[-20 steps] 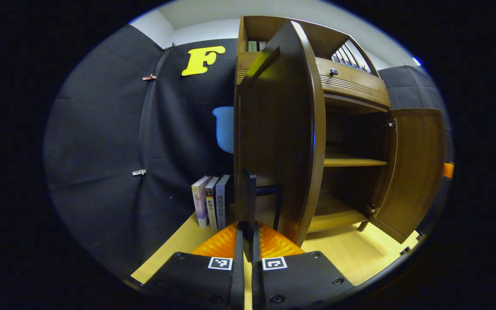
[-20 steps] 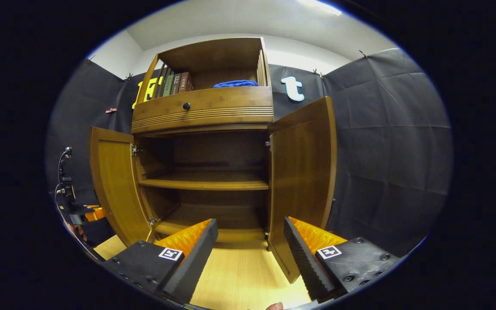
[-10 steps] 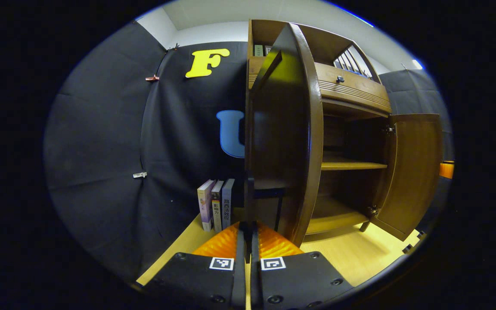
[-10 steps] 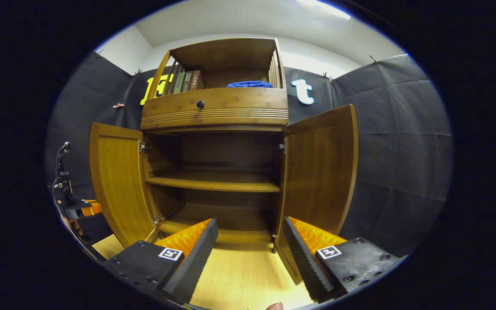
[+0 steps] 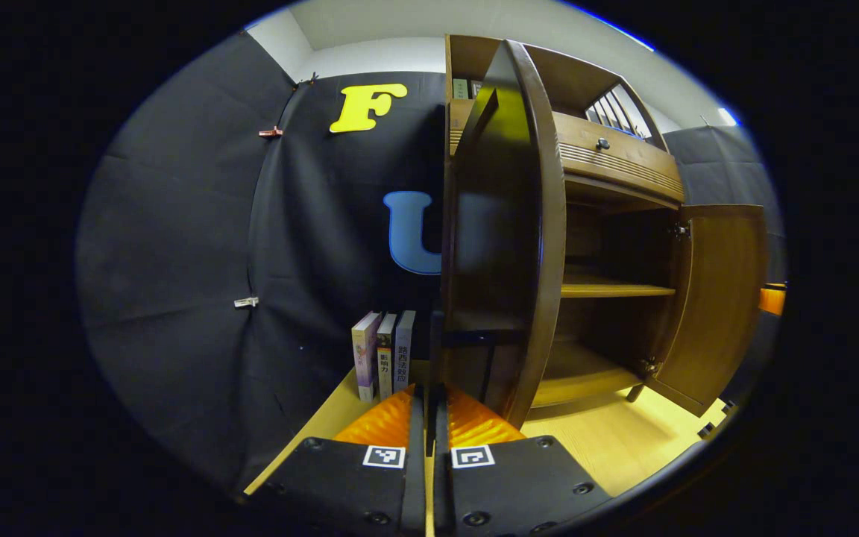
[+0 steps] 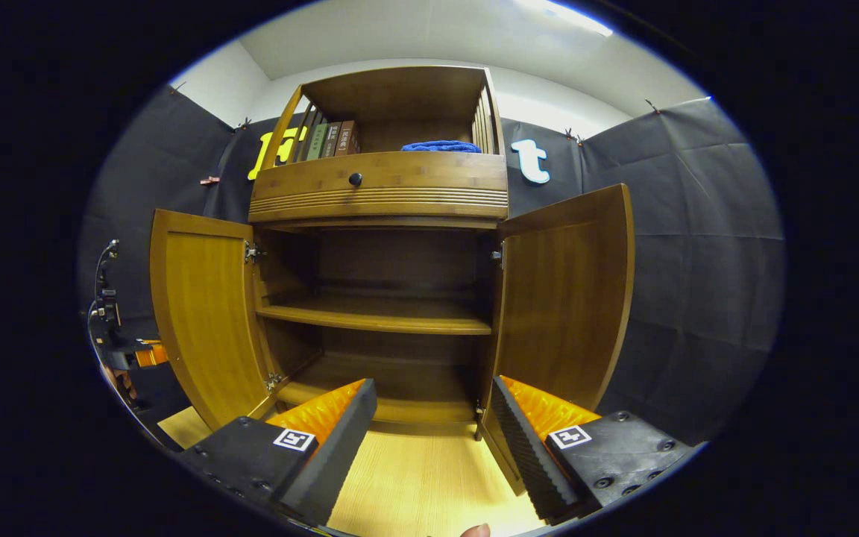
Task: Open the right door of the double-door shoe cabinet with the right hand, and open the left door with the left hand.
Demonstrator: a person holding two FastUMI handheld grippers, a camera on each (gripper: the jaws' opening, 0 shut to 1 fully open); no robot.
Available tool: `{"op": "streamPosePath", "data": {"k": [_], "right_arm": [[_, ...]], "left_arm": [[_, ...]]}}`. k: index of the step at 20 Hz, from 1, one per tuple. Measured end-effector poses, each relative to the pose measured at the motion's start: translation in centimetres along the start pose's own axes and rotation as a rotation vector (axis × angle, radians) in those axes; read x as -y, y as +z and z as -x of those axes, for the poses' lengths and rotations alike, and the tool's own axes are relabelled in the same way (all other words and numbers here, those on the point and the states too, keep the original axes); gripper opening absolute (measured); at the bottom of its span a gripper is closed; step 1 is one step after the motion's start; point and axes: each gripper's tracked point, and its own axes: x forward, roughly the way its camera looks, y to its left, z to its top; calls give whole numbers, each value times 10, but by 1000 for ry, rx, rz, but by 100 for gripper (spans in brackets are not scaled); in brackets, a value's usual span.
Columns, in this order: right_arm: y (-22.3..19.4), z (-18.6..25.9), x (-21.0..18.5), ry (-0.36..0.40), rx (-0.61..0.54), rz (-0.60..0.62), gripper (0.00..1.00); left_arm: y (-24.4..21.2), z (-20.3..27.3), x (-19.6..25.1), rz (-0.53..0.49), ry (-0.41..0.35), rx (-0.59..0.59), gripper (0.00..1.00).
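Now both doors stand open

The shoe cabinet (image 6: pixel 381 246) shows two stiff hinged panels: left door (image 6: pixel 202 313) and right door (image 6: pixel 567 291), swung wide. The left gripper (image 5: pixel 429 406) jaws are pressed together at the door's free edge, the best hold; right gripper (image 6: pixel 433 418) jaws spread, empty. Three books (image 5: pixel 385 354) stand beside.

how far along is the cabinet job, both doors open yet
Both look open: the right door and left door stand swung wide off the cabinet. The left gripper is closed at the left door's edge; the right gripper is open, holding nothing. Little seems left beyond letting go.
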Motion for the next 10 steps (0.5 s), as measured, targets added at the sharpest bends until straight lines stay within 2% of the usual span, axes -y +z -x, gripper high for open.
{"op": "streamPosePath", "data": {"k": [5,10], "right_arm": [[4,-9,3,5,13,-9,96],[5,-17,-2,25,19,-25,97]], "left_arm": [[3,22,5,-22,14,15,6],[13,52,8,-17,22,27,8]]}}
